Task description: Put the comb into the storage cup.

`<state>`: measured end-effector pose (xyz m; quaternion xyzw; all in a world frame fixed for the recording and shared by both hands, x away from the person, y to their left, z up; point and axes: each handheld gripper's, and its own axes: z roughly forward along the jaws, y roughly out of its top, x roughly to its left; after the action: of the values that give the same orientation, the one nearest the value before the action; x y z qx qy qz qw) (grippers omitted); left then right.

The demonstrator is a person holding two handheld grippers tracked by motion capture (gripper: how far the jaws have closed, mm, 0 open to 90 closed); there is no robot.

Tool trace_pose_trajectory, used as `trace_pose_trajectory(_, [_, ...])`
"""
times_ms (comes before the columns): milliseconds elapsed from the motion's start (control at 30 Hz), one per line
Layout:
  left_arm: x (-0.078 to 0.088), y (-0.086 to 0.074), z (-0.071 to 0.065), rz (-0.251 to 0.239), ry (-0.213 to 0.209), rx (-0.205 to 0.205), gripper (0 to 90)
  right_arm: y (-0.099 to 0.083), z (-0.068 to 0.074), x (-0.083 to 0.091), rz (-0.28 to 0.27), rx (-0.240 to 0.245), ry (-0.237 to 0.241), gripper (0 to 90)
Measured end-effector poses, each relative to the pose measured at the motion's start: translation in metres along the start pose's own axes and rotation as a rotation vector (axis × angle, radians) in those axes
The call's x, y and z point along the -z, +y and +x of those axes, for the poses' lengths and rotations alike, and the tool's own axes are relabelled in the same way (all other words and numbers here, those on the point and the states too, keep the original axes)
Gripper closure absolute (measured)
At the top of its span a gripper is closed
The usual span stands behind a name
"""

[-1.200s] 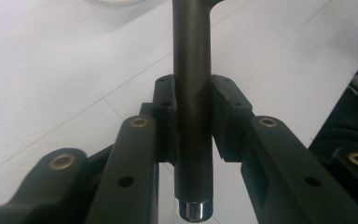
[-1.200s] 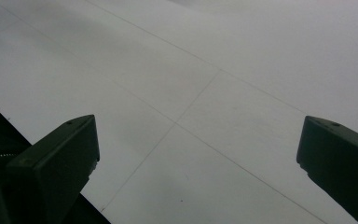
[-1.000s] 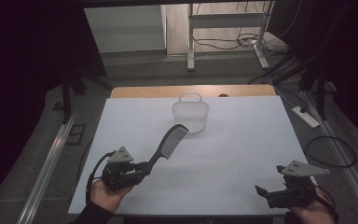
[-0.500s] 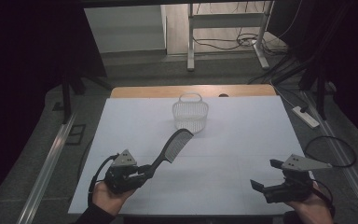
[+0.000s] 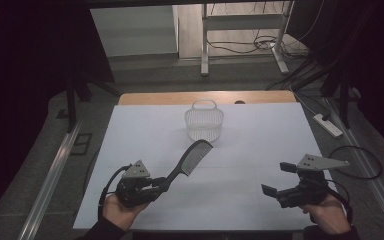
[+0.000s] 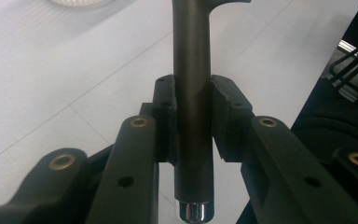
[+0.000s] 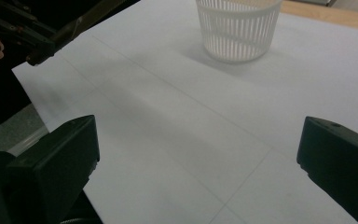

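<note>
A dark comb [image 5: 192, 157] is lifted over the white table [image 5: 260, 135], its toothed head slanting toward a white slotted basket [image 5: 204, 124] that stands upright at the far middle. My left gripper [image 5: 162, 183] is shut on the comb's handle [image 6: 192, 84]. In the left gripper view [image 6: 192, 100] both pads press on its sides, and the chrome end cap pokes out behind them. My right gripper [image 5: 278, 180] hovers at the front right, open with nothing between its wide jaws [image 7: 198, 140]. It faces the basket [image 7: 237, 28], and the left gripper [image 7: 28, 39] shows at that view's upper left.
A wooden strip [image 5: 205, 97] runs along the table's far edge behind the basket. On the floor beyond lie cables, a power strip [image 5: 330, 125] and a metal frame's legs [image 5: 205, 50]. Dark curtains hang on both sides.
My right gripper has risen and drifted inward, toward the table's middle. The left gripper and the comb have barely shifted.
</note>
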<state>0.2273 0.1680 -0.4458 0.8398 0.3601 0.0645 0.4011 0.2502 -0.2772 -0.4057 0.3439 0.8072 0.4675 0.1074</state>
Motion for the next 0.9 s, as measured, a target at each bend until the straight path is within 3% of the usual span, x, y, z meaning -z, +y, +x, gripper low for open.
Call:
trace_pose_trajectory(333, [-0.002,0.001,0.0,-0.007,-0.015,-0.005,72.9,0.014,-0.004,-0.015,0.013,0.027,0.007,0.0])
trace_pose_trajectory(567, [-0.003,0.002,0.0,-0.018,-0.027,-0.003,72.9,0.02,0.0,-0.027,-0.012,0.009,0.062,0.0])
trace_pose_trajectory(667, [-0.003,0.003,0.0,-0.023,-0.033,0.001,72.9,0.023,0.003,-0.033,0.008,0.022,0.063,0.0])
trace_pose_trajectory(900, [-0.004,0.004,0.0,-0.028,-0.049,0.004,72.9,0.032,0.006,-0.046,0.028,-0.009,0.079,0.0])
